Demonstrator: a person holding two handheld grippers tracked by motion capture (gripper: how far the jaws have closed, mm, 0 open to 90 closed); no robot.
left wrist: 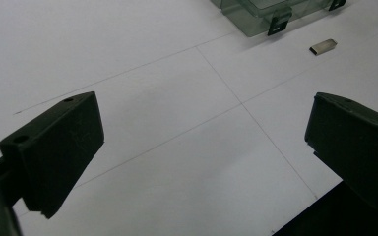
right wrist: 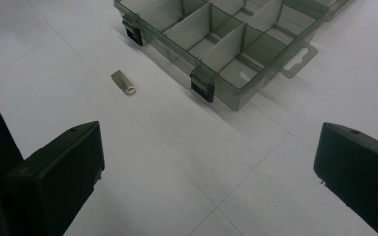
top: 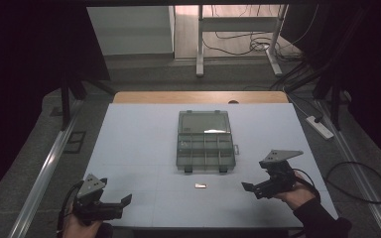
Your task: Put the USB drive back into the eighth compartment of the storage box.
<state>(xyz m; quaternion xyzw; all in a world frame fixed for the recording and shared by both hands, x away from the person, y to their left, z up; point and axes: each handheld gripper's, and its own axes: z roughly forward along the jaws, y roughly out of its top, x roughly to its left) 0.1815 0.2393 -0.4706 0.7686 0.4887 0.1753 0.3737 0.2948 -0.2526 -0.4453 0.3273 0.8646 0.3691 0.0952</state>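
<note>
A clear grey compartment box (top: 204, 141) lies open in the middle of the white table, lid folded back. Its dividers show in the right gripper view, box (right wrist: 226, 39), and its front corner in the left gripper view, box (left wrist: 266, 12). A small silver metal piece (top: 200, 186) lies on the table just in front of the box, metal piece (right wrist: 124, 83), metal piece (left wrist: 323, 46). My left gripper (top: 121, 202) is open at the near left, gripper (left wrist: 202, 142), nothing between its jaws. My right gripper (top: 250, 188) is open at the near right, gripper (right wrist: 206, 167), also empty.
The white table (top: 139, 144) ends in a wooden strip (top: 198, 96) at the far side. A white power strip (top: 320, 126) and cables lie on the floor at the right. A desk frame (top: 238, 39) stands beyond the table.
</note>
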